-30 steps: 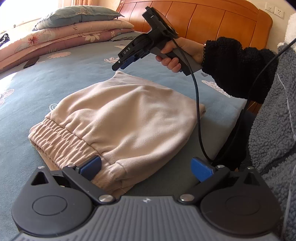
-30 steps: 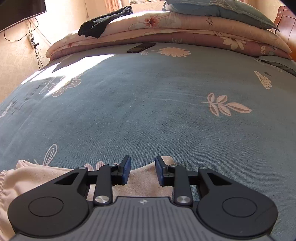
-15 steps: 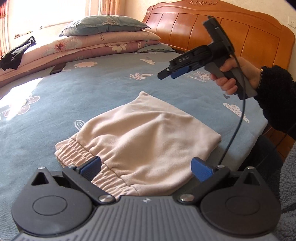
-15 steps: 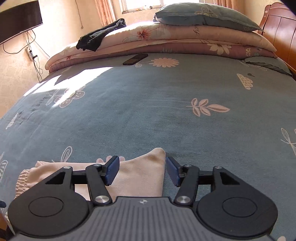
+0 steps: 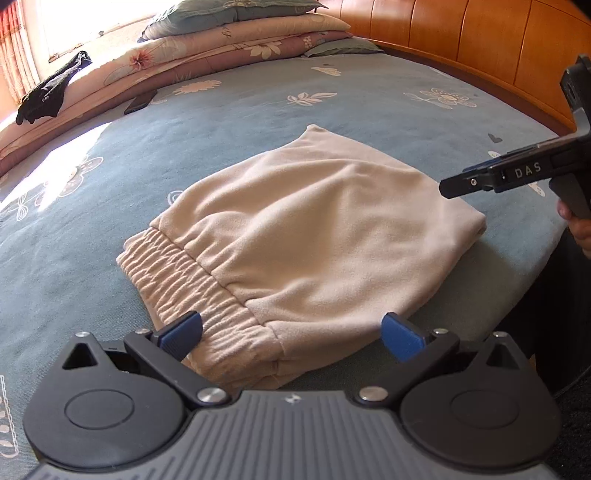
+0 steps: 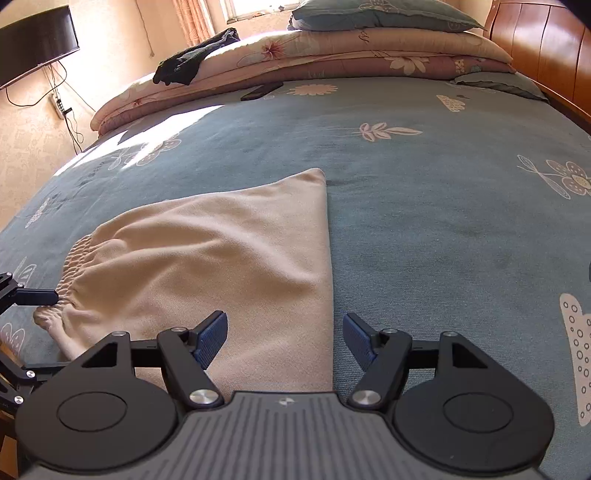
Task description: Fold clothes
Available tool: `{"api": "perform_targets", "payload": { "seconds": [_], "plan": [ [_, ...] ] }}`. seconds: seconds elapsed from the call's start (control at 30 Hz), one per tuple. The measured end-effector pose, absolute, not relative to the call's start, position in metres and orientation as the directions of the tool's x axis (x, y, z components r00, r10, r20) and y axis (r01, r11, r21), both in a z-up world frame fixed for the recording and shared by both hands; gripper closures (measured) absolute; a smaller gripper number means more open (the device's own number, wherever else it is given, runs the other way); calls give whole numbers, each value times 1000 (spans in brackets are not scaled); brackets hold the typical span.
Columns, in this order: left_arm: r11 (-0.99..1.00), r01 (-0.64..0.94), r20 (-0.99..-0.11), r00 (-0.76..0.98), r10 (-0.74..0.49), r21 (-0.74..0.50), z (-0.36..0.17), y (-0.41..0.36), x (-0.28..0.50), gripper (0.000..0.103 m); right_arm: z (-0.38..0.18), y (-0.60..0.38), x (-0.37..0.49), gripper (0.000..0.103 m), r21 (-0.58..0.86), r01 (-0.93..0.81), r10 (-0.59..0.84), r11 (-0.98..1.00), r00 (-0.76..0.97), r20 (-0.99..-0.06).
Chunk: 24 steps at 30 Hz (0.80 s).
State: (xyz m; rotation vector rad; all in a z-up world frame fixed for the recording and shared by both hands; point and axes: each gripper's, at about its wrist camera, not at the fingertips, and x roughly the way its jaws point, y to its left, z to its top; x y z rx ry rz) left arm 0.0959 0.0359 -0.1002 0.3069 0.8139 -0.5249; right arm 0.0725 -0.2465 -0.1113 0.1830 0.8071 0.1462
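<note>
Folded beige sweatpants (image 5: 314, 236) lie flat on the blue bedspread (image 5: 229, 110), their elastic waistband (image 5: 184, 273) towards my left gripper. That left gripper (image 5: 291, 332) hovers open over the near waistband corner, with no cloth pinched. In the right wrist view the pants (image 6: 221, 258) spread to the left. The right gripper (image 6: 284, 338) hangs above their straight folded edge. Its jaws are opening, and the pads touch nothing. The right gripper (image 5: 448, 188) also shows at the right of the left wrist view, held by a hand. One left finger (image 6: 37, 296) sits by the waistband.
Stacked floral quilts (image 6: 332, 55) and a pillow (image 6: 380, 14) lie at the far end, with a black garment (image 6: 195, 59) draped on them and a dark phone (image 6: 262, 91) beside. A wooden headboard (image 5: 480, 48) runs along the right. The bed edge (image 5: 532, 280) is close at near right.
The right gripper drew back from the pants' far corner and swung right, its jaws widening off the cloth. The left gripper stayed open and tilted, showing more of the bed.
</note>
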Motion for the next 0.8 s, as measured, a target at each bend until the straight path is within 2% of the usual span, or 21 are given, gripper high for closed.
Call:
{"api": "perform_targets", "payload": {
  "seconds": [0.13, 0.3, 0.47, 0.57, 0.8],
  "plan": [
    [814, 577, -697, 610, -378, 64, -72, 12, 115, 1, -109, -264, 62, 23, 304, 10, 208, 953, 706, -677],
    [714, 700, -655, 544, -525, 9, -66, -57, 158, 1, -104, -273, 51, 20, 306, 29, 189, 952, 729, -658],
    [645, 764, -718, 457, -524, 16, -103, -104, 176, 1, -110, -284, 46, 19, 305, 63, 165, 950, 728, -665],
    [649, 760, -762, 400, -510, -37, -124, -98, 169, 1, -114, -293, 46, 19, 324, 77, 168, 943, 730, -662],
    [663, 749, -782, 400, -478, -22, -131, -58, 121, 1, -129, -299, 53, 19, 363, 81, 199, 928, 716, -669]
  ]
}}
